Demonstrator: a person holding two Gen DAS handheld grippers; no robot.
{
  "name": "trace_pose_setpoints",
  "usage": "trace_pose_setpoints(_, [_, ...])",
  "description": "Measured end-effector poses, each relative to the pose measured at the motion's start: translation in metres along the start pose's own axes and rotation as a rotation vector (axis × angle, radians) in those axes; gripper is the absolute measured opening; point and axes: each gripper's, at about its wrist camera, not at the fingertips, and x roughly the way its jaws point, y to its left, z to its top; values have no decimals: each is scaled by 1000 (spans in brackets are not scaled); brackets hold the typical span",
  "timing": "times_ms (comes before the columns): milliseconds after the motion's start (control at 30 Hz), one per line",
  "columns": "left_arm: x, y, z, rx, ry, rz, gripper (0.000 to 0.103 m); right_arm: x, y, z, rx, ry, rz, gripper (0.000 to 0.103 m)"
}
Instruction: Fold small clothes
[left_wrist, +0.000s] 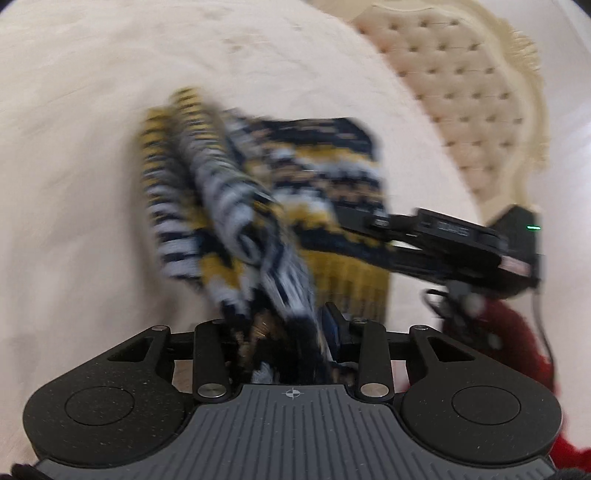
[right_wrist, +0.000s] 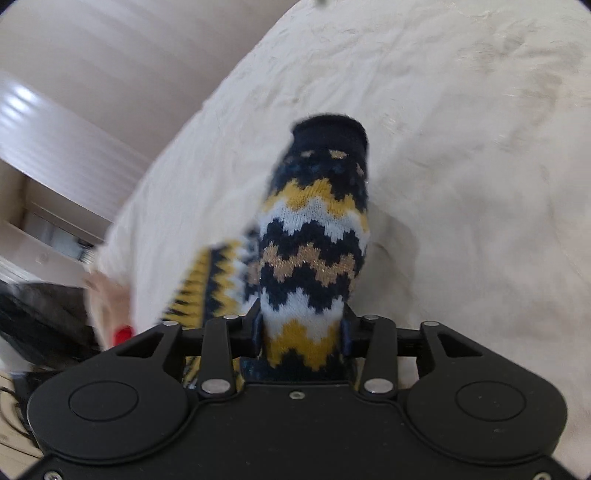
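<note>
Behind, tufted headboard (left_wrist: 461, 92) borders cream bedsheet (right_wrist: 461, 147).

Both views are taken close over a cream bedsheet (left_wrist: 92, 166), along gripper fingers. The tufted headboard (left_wrist: 461, 92) is faced at upper right in the left view; the bed's far edge is faced at left in the right view. The zigzag knit garment (right_wrist: 314, 240) and sheet are shared.

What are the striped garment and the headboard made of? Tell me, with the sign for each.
Striped garment: knitted yarn, probably wool or acrylic; blocky zigzag stitches show, with faint glitter in the tan bands. Headboard: cream upholstery, matte, maybe fabric or leatherette; button-tufted dimples.
</note>
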Motion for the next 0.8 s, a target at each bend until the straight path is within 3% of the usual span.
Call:
trace_pose_setpoints(67, [3, 6, -4, 19, -18, 73, 38, 0, -4, -6, 10, -33, -49, 58])
trace_pose_setpoints(100, [6, 6, -5, 32, -27, 103, 44, 1, -2, -9, 14, -47, -73, 59])
trace_pose_setpoints(167, [9, 7, -7, 62, -36, 151, 47, -1, -4, -15, 7, -75, -109, 70])
trace_pose_setpoints(333, [7, -13, -12, 147, -80, 222, 50, -15, -8, -31, 25, -113, -91, 72])
trace_pose_setpoints(400, [0, -24, -14, 186, -122, 243, 50, -26, -7, -39, 16, -148, -68, 74])
trace_pose_setpoints(467, [-10, -38, -19, 231, -160, 264, 50, -37, -8, -45, 7, -193, -63, 83])
trace_pose_setpoints(600, [-26, -64, -18, 315, -252, 280, 54, -46, -3, -42, -20, -293, -121, 90])
trace_pose_setpoints(700, [-31, -69, -13, 355, -297, 274, 63, -46, -4, -34, -18, -307, -160, 94])
trace_pose_setpoints(800, [-21, -67, -1, 357, -316, 302, 63, -45, -4, -27, -16, -320, -182, 94])
